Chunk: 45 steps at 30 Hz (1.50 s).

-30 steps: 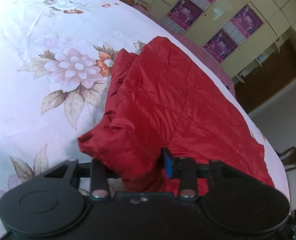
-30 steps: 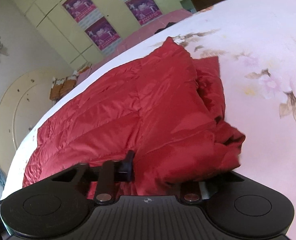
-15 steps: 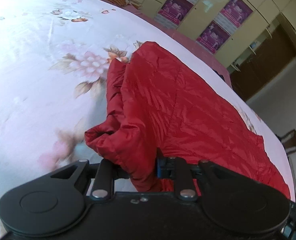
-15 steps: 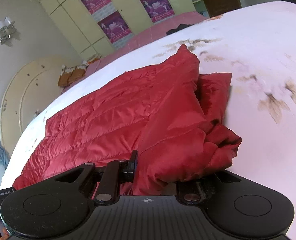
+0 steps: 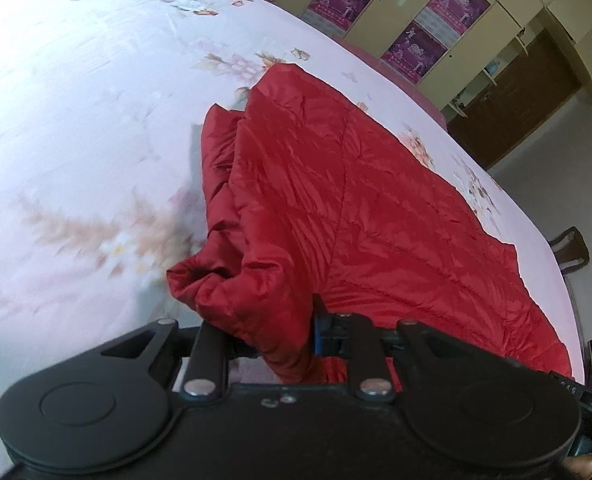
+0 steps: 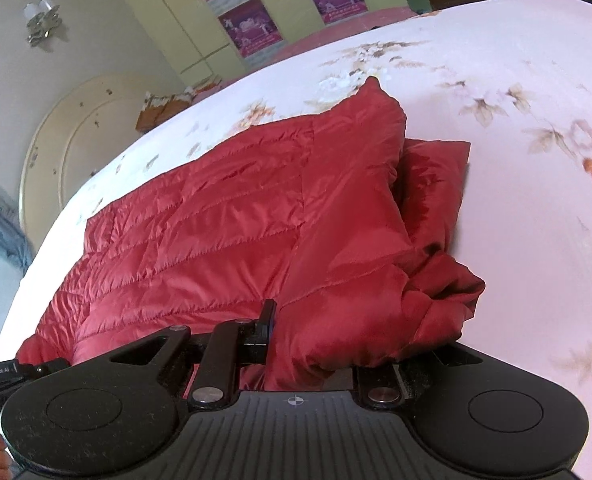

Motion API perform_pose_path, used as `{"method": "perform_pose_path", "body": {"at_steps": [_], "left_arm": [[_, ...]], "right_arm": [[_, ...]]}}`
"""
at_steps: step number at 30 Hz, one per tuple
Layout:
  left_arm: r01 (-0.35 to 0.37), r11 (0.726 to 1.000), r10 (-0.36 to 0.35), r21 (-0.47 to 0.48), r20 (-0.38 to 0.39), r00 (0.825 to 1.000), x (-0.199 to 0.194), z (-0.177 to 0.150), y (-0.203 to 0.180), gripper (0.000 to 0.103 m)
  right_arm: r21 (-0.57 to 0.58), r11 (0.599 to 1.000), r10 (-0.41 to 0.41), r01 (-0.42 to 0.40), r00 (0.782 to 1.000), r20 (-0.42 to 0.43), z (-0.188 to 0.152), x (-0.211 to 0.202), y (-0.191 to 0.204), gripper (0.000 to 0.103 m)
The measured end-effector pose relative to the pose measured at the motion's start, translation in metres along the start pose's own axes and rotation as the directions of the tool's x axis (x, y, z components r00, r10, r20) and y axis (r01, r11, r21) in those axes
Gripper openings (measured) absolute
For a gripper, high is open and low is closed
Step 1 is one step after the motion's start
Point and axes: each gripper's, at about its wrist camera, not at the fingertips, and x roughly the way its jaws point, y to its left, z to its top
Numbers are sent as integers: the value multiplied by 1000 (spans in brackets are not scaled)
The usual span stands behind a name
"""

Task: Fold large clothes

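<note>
A red quilted jacket (image 5: 336, 208) lies spread on a bed with a pale floral sheet (image 5: 75, 100). My left gripper (image 5: 271, 332) is shut on a bunched fold of the jacket at its near edge, and the cloth hides the left finger. In the right wrist view the same red jacket (image 6: 223, 220) stretches away to the left. My right gripper (image 6: 316, 344) is shut on another bunched part of it, lifted off the floral sheet (image 6: 516, 60). A second red layer (image 6: 436, 176) sticks out from under the raised fold.
Yellow cupboards with purple posters (image 5: 412, 12) line the far wall, beside a dark wooden door (image 5: 516, 100). A chair (image 5: 572, 248) stands past the bed's right edge. In the right wrist view a round cream headboard (image 6: 67, 148) and a wall lamp (image 6: 41, 20) show.
Both grippers closed tighter on the jacket early on, then pulled the bunched red cloth back across the sheet and a little upward. More sheet now shows beyond the jacket.
</note>
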Motion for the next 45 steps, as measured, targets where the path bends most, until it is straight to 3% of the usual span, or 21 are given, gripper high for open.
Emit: {"method": "perform_pose_path", "body": {"at_steps": [6, 9, 13, 15, 16, 17, 25, 30, 35, 39, 45], "left_arm": [[-3, 1000, 3, 0, 2, 1000, -4, -7, 3, 21], [-16, 1000, 16, -3, -8, 1000, 1, -9, 7, 28], [-41, 999, 41, -3, 4, 999, 5, -6, 7, 39], [-58, 998, 58, -7, 9, 998, 7, -7, 6, 53], [-63, 998, 63, -10, 9, 998, 6, -10, 6, 66], [-66, 998, 66, -12, 15, 998, 5, -12, 9, 70], [-47, 998, 47, -30, 17, 999, 2, -18, 14, 77], [-11, 999, 11, -43, 12, 1000, 3, -25, 13, 79], [10, 998, -9, -68, 20, 1000, 6, -26, 12, 79], [8, 997, -6, -80, 29, 1000, 7, -26, 11, 79], [-7, 997, 10, -76, 35, 999, 9, -25, 7, 78]], "right_arm": [[9, 1000, 5, -5, 1000, -6, -13, -10, -2, 19], [14, 1000, 2, -2, 1000, -3, -14, -8, -7, 21], [30, 999, -45, 44, 999, 19, -7, -11, -15, 50], [18, 997, -71, 70, 997, 38, -9, -20, -15, 56], [13, 997, -80, 79, 996, 45, -9, -23, -17, 56], [13, 996, -87, 87, 995, 49, -9, -27, -19, 56], [1, 982, -186, 187, 978, 95, -15, -60, -28, 57], [-68, 958, -256, 277, 941, 222, -4, -86, -16, 57], [-190, 960, -156, 207, 955, 251, 10, -84, 21, 57], [-269, 955, -71, 128, 975, 211, 11, -56, 57, 57], [-413, 908, -13, 65, 992, 128, 5, 4, 110, 57]]}}
